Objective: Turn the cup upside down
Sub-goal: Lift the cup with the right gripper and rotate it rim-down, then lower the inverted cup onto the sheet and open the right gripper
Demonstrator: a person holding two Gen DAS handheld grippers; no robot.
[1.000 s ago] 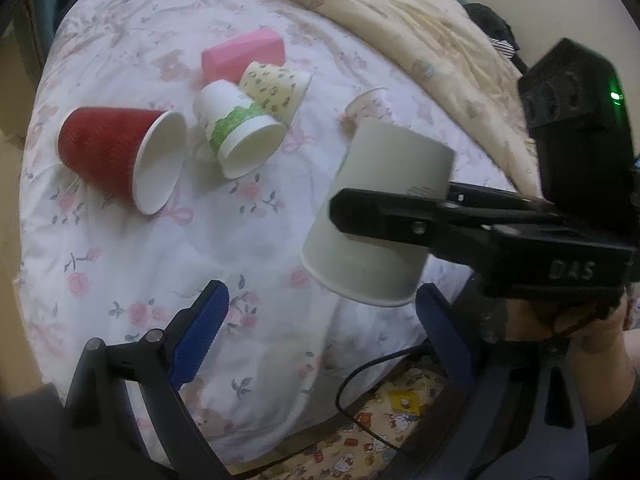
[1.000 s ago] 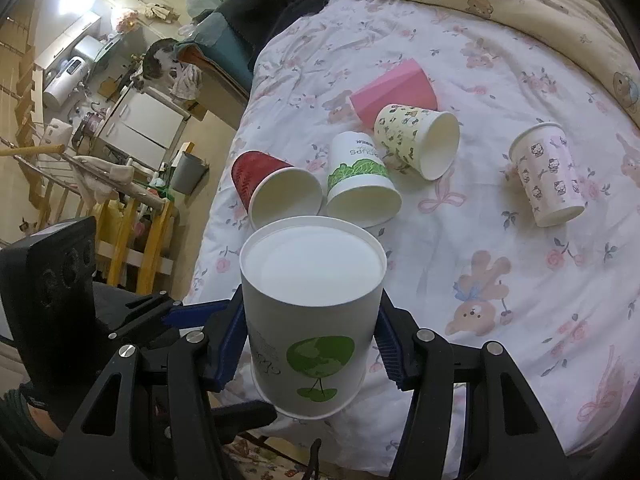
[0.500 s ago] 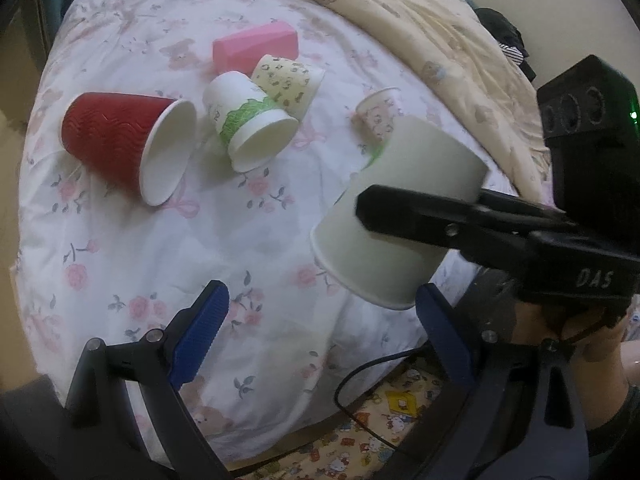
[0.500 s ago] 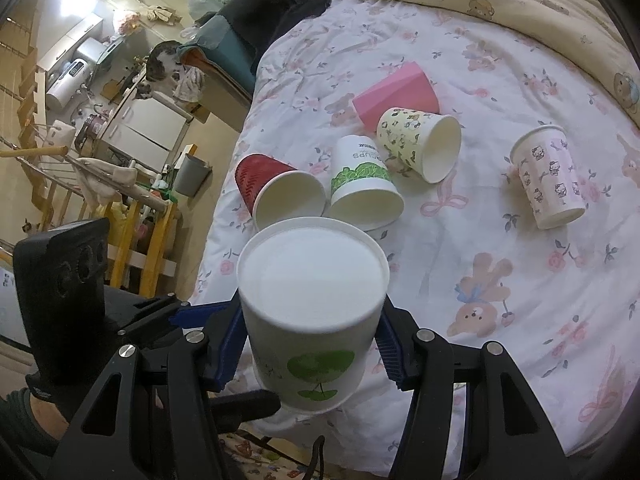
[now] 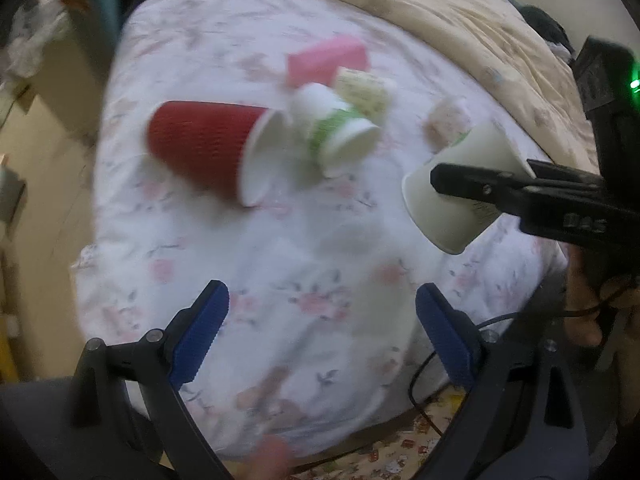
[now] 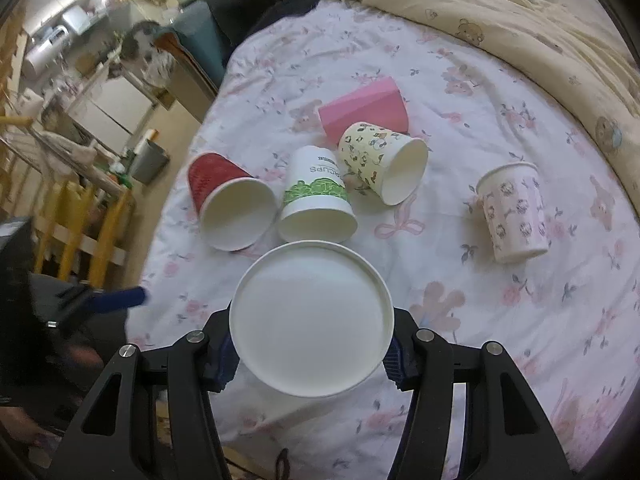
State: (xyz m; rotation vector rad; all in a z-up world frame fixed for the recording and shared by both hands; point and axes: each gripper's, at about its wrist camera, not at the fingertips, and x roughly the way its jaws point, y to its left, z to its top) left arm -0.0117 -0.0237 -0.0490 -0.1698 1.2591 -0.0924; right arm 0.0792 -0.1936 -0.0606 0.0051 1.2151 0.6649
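My right gripper [image 6: 312, 354] is shut on a white paper cup [image 6: 312, 320]; I see its flat bottom facing the camera. In the left wrist view the same cup [image 5: 460, 196] hangs tilted above the bed, mouth down and to the left, held by the black right gripper [image 5: 500, 188]. My left gripper [image 5: 320, 344] is open and empty, with blue pads [image 5: 200, 336], over the near edge of the bed.
On the floral sheet [image 6: 460, 300] lie a red cup [image 6: 230, 208], a white-green cup [image 6: 316, 204], a yellow patterned cup [image 6: 384, 164] and a pink cup [image 6: 364, 108] on their sides. A pink patterned cup [image 6: 514, 212] stands mouth down. A beige quilt [image 6: 500, 12] lies behind.
The right gripper has turned the white cup further, so its bottom faces the right camera. The left gripper has shifted, and its view is blurred.
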